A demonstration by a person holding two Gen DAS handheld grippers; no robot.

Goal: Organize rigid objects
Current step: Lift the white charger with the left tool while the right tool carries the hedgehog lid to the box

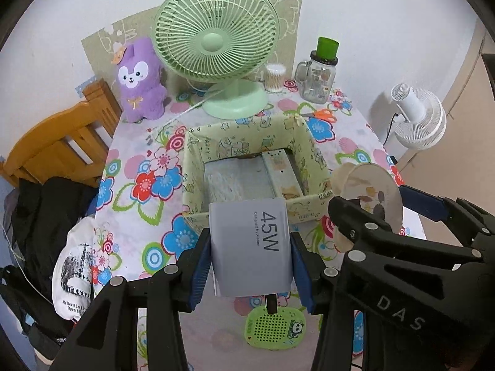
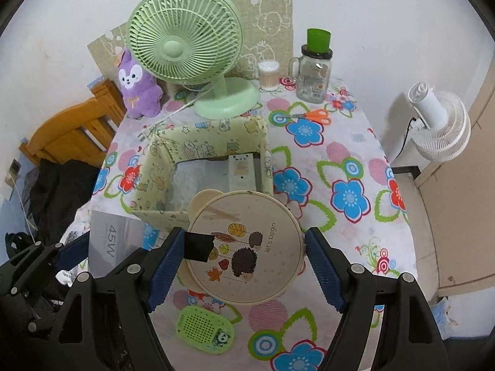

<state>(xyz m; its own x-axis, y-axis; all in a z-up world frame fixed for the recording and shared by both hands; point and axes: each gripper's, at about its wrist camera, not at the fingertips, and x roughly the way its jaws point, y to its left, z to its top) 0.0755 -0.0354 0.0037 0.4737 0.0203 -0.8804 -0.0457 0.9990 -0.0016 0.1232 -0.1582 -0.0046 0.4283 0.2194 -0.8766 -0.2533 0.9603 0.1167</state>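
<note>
My left gripper is shut on a grey box marked 45W, held just in front of the near wall of an open pale-green patterned storage box. My right gripper is shut on a round cream tin with a hedgehog picture, held above the table next to the storage box. The storage box holds a flat white item. A green speaker with a panda lies on the tablecloth below both grippers. The 45W box shows at left in the right wrist view.
A green desk fan, purple plush toy, cotton swab jar, glass mug jar with green cup and orange scissors stand at the back. A wooden chair and bags lie left; a white fan stands right.
</note>
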